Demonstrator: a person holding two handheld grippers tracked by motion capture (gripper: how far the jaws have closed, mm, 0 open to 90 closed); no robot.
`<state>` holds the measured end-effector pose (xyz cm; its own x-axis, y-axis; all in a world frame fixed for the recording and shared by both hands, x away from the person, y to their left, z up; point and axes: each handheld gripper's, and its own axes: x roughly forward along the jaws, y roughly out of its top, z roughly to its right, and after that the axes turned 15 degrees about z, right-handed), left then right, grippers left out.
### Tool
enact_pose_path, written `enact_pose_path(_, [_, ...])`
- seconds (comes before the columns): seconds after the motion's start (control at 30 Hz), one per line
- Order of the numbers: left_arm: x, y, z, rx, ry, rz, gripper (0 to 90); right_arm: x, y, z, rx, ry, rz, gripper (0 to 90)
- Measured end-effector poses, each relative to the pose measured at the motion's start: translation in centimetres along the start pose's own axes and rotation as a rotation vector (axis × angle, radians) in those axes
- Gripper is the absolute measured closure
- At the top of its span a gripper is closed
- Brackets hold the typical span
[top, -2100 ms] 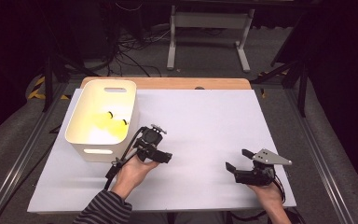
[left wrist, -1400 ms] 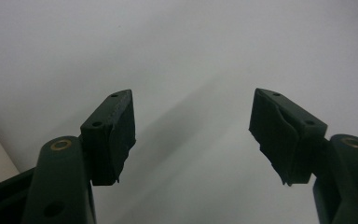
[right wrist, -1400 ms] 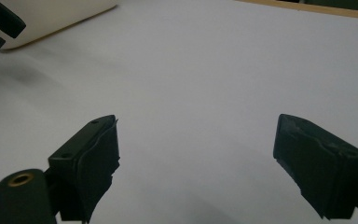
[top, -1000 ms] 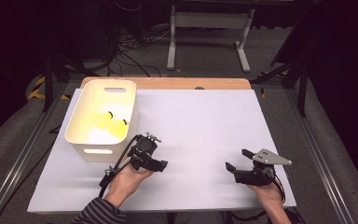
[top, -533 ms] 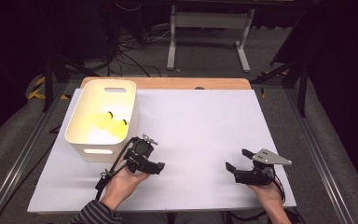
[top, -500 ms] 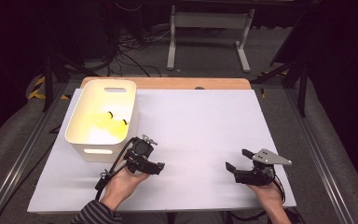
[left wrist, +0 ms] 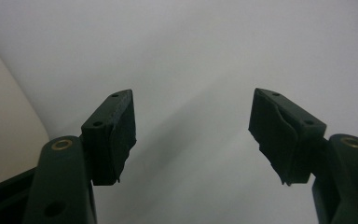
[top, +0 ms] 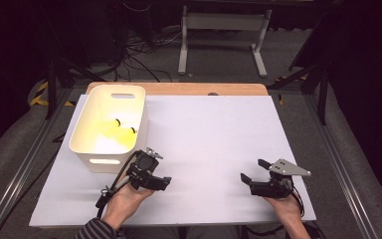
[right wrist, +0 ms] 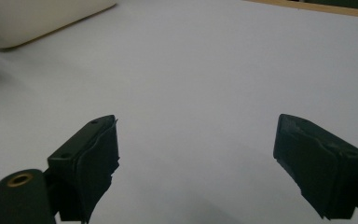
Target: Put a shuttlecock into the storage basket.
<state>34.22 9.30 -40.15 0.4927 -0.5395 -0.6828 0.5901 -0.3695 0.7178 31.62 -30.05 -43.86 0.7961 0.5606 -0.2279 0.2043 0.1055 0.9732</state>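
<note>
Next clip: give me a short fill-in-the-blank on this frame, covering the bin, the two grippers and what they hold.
1. The white bin stands on the person's ____ side of the table.
2. The jaws of the left gripper stand ____, with nothing between them.
3. The things inside the bin are ____ in colour.
4. The gripper nearer the bin is the ____ one; the right gripper is farther off.

Missing words: left; open; yellow; left
</note>
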Motion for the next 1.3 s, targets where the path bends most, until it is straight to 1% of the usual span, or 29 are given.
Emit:
enact_pose_path(0.17, [-0.5,-0.6,-0.3,0.003,0.011,0.003,32.5,0.0,0.0,-0.1,-0.001,0.0,-0.003,14.3])
enact_pose_path(0.37, [-0.8,-1.3,-0.8,-0.017,0.011,0.006,32.5,0.1,0.0,-0.1,-0.004,0.0,-0.003,14.2])
enact_pose_path(0.4, [-0.9,-1.3,-0.9,-0.012,0.012,0.01,32.5,0.1,0.0,-0.1,-0.005,0.001,-0.003,14.2])
enact_pose_path(0.47, [-1.1,-1.5,-0.9,-0.016,0.014,0.014,32.5,0.1,0.0,-0.1,-0.006,0.001,-0.003,14.3])
enact_pose_path(0.57, [-1.3,-1.8,-0.9,-0.003,0.024,0.015,32.4,0.1,0.0,-0.1,-0.005,0.0,-0.003,14.3])
enact_pose_path(0.8, [-2.0,-2.7,-1.2,-0.018,0.026,0.033,32.3,0.1,0.0,-0.1,-0.003,0.0,-0.003,14.2])
enact_pose_path(0.83, [-2.1,-2.8,-1.3,-0.013,0.027,0.036,32.4,0.1,0.0,-0.1,0.0,-0.001,-0.002,14.2])
enact_pose_path(0.87, [-2.2,-2.9,-1.3,-0.02,0.025,0.039,32.4,0.0,0.0,-0.1,0.001,-0.002,-0.002,14.2])
enact_pose_path(0.93, [-2.4,-3.1,-1.4,-0.015,0.033,0.046,32.3,0.1,0.0,-0.1,0.0,-0.001,-0.002,14.2])
enact_pose_path(1.03, [-2.7,-3.4,-1.5,-0.027,0.028,0.05,32.3,0.1,0.0,-0.1,-0.001,-0.001,-0.002,14.2])
enact_pose_path(1.13, [-3.1,-3.6,-1.7,-0.02,0.038,0.06,32.3,0.0,0.0,-0.1,0.001,-0.002,-0.002,14.2])
enact_pose_path(1.2, [-3.3,-3.7,-1.8,-0.033,0.033,0.065,32.3,0.0,0.0,-0.1,0.001,-0.004,-0.003,14.2])
enact_pose_path(1.23, [-3.3,-3.8,-1.8,-0.039,0.041,0.072,32.3,0.0,0.0,-0.1,0.001,-0.003,-0.003,14.2])
enact_pose_path(1.3, [-3.6,-3.9,-1.9,-0.036,0.038,0.074,32.4,0.0,0.0,-0.1,0.001,-0.003,-0.002,14.2])
